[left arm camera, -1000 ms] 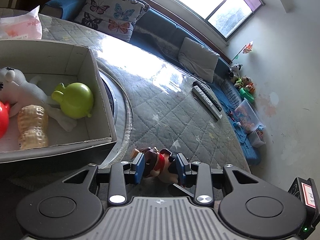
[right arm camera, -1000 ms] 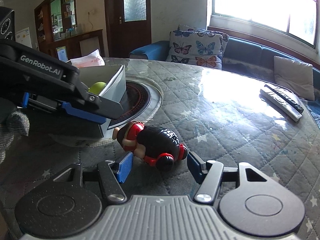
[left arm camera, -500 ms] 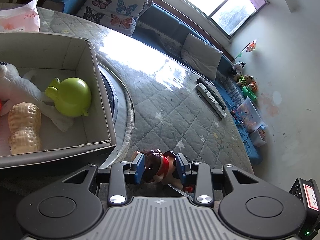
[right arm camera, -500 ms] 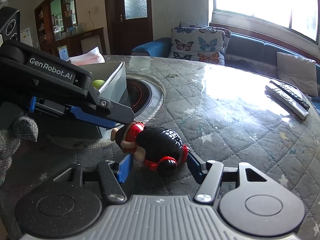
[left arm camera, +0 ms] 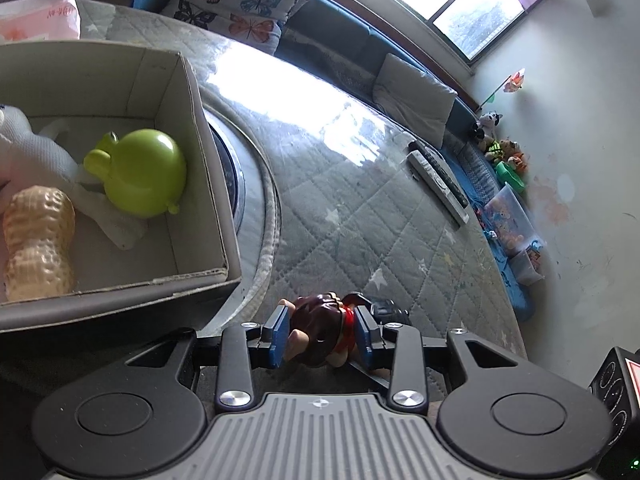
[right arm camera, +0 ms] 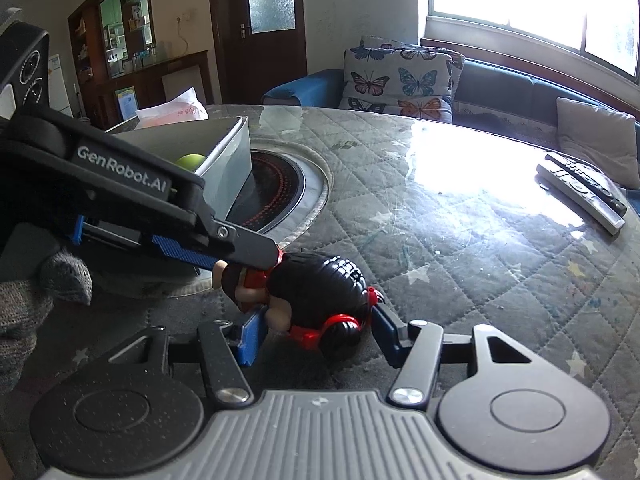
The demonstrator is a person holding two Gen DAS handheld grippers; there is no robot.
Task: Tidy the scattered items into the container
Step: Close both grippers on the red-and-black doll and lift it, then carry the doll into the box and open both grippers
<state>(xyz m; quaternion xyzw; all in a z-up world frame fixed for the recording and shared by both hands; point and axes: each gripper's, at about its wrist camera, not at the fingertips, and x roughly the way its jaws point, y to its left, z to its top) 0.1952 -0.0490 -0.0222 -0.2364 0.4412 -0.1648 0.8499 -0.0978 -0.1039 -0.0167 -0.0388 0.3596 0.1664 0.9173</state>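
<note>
Doll [right arm camera: 316,300] lies on the tabletop [right arm camera: 460,248] at the box's [left arm camera: 208,184] 5 o'clock; left hand-held gripper [left arm camera: 320,334], just widening, brackets its body loosely while right hand-held gripper [right arm camera: 316,334], just narrowing, straddles its head for the lift, contact unclear.

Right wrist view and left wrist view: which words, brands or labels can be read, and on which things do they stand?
"GenRobot.AI": white letters on the black side of the left gripper, seen in the right wrist view.
Red print on the white and pink plastic packet behind the grey cardboard box: too small to read.
Red and white label on the black device: cut off, unreadable.
</note>
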